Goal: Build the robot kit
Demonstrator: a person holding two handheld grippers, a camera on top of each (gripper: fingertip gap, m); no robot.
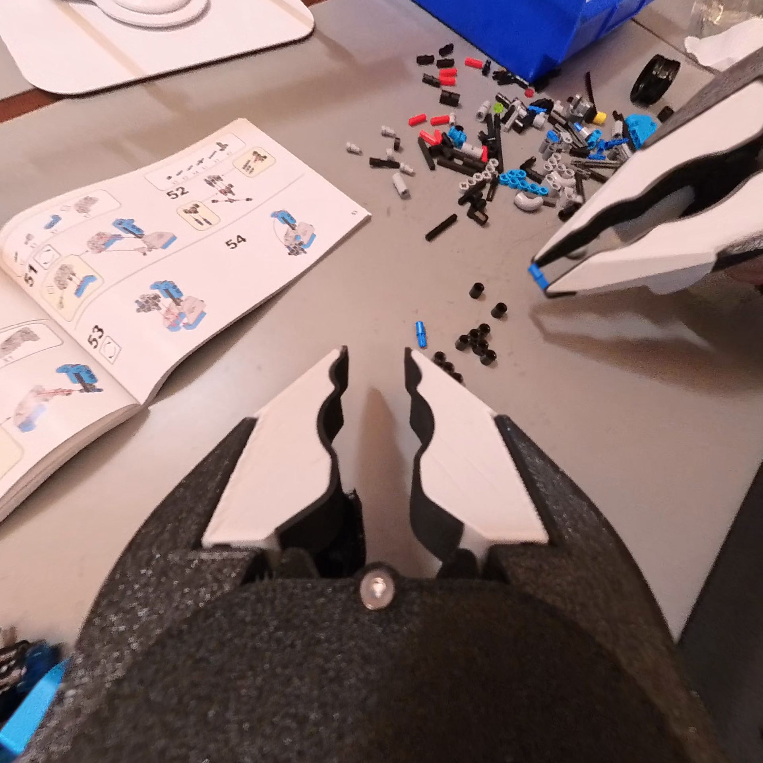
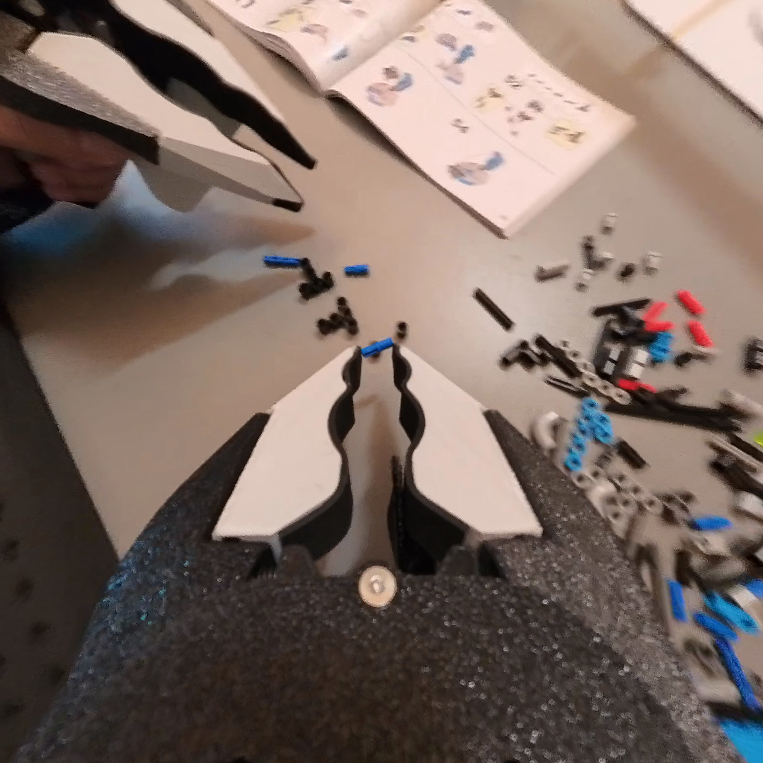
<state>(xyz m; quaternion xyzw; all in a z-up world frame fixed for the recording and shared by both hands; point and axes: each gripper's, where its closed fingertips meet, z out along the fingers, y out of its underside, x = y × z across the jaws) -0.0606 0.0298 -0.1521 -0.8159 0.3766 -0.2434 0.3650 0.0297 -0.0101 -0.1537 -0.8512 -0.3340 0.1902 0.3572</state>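
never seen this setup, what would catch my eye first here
Probably the right gripper, which pinches a small blue pin at its fingertips just above the grey table. Beyond it spreads a heap of black, grey, red and blue building pieces, with a cluster of tiny black rings nearer. The left gripper hangs open and empty beside an open instruction booklet.

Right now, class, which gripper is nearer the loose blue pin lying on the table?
Left. The left gripper hovers open just short of the blue pin; the right gripper sits farther off, gripping another blue pin.
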